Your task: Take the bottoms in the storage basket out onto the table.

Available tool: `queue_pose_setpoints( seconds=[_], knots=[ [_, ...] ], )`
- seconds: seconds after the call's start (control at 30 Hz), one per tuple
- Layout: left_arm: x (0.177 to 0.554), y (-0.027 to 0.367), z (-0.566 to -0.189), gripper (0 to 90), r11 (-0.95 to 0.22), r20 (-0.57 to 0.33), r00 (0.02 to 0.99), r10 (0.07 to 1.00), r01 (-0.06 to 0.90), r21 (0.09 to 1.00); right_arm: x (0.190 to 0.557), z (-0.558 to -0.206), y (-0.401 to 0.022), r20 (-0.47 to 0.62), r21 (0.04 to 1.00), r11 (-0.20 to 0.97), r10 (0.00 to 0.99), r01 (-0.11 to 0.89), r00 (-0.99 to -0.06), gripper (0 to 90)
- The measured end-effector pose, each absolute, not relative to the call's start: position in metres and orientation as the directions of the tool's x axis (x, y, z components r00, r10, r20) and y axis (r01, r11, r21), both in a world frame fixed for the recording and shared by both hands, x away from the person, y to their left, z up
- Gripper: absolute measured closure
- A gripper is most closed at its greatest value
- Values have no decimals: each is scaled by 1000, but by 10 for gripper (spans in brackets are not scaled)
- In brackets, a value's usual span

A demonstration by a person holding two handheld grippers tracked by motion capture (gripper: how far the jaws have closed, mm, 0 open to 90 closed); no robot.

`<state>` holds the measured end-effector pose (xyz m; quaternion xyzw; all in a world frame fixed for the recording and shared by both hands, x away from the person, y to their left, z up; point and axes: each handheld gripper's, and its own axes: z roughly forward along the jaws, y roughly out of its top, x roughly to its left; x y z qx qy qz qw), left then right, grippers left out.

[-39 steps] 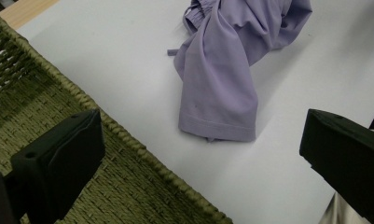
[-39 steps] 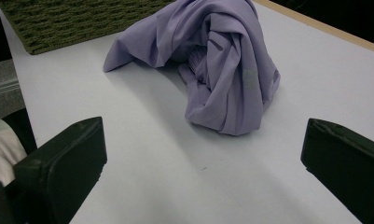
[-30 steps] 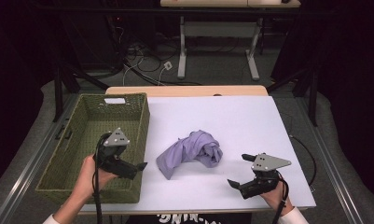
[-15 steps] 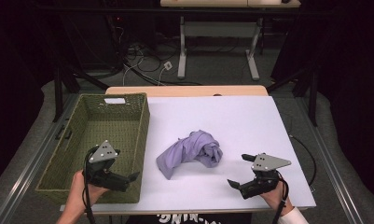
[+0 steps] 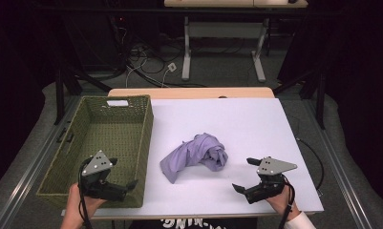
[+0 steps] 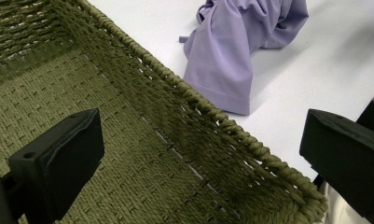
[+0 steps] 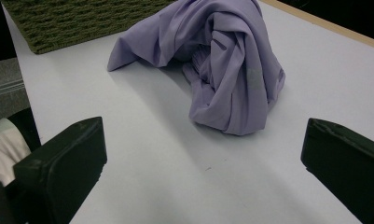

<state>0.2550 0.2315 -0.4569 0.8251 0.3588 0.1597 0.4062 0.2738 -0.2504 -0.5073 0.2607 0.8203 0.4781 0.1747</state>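
Two grippers sit low in the high view, both wide open and holding nothing. My left gripper (image 5: 120, 187) is at the lower left of the frame, over the near right corner of the green woven basket (image 5: 74, 157); in the left gripper view its jaws straddle the basket's braided rim (image 6: 231, 126), one jaw above the woven floor, the other above the white table (image 5: 256, 124). My right gripper (image 5: 244, 188) rests at the lower right, jaws pointing toward the middle of the frame.

The crumpled lilac garment (image 5: 196, 155) lies in the centre of the table, just right of the basket, apart from both tools. In the right gripper view its bunched mound (image 7: 231, 70) sits upper centre, straight ahead between the jaws; a flatter hemmed flap (image 6: 222, 70) trails toward the basket.

I judge the step in hand to be reaching for the cloth. To do it well I would bring the right jaws low across the table onto the thick mound, bite a deep fold rather than a loose edge, and lift the left gripper clear of the rim before swinging it to the flap.
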Motion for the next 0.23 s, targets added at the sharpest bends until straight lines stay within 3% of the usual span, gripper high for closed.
queue_pose_setpoints(
  seconds=[0.23],
  knots=[
    [249,235,-464,0,-391,-27,678,735,456,800,274,-508,-251,-30,876,402,595,265,-803,0]
  ],
)
